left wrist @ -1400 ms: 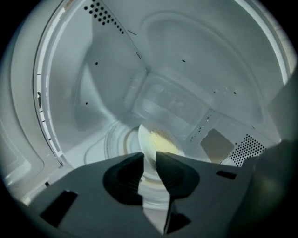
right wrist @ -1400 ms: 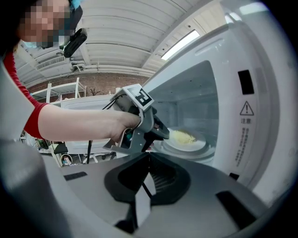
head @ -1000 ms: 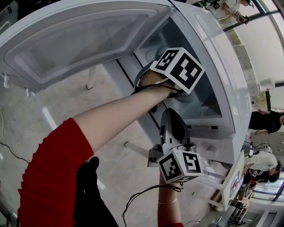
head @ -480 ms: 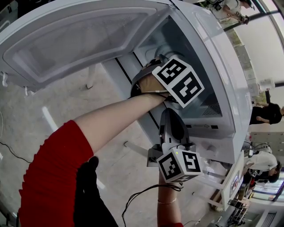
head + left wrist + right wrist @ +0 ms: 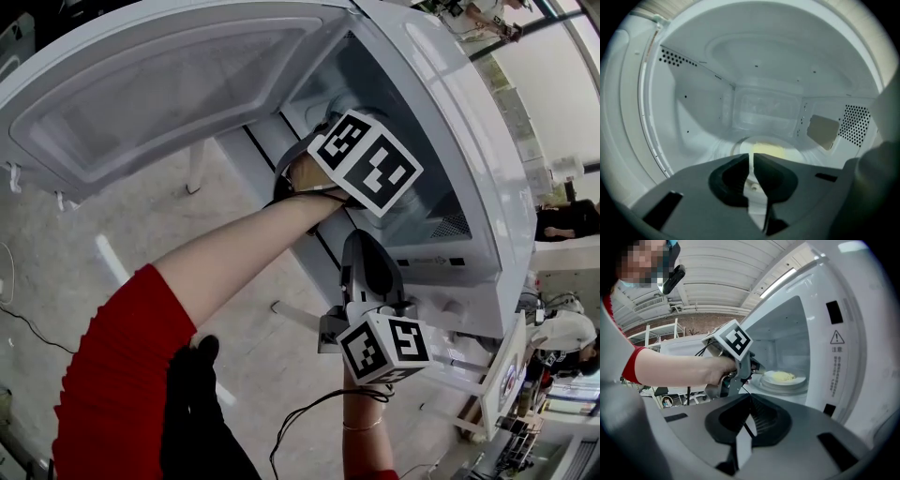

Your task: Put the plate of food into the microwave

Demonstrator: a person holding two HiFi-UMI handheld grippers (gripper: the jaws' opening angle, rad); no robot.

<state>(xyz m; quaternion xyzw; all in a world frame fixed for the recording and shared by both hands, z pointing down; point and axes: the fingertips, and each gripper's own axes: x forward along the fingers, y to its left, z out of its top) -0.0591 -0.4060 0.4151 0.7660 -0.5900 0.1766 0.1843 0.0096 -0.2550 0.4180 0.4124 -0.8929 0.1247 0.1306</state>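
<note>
The plate [image 5: 800,379] already sits inside the microwave [image 5: 469,141], flat on the glass turntable [image 5: 783,388], so the main part of the job looks done. What seems left is to bring the left tongs [image 5: 751,161] out of the cavity and swing the open door [image 5: 159,84] shut. The left tongs reach into the opening, clenched to a thin slit with nothing caught in it. The plate lies straight ahead of their tips, very near, though I cannot tell whether tip and rim touch. The right tongs [image 5: 749,404] are likewise clenched and empty, outside the cavity on the person's side of the left tongs. From them the plate is ahead and a little to the right, beyond the left tongs. The plate is round, so it has no long axis to speak of. It lies level with its face up, and the heap of yellow food [image 5: 780,376] sits near its middle
</note>
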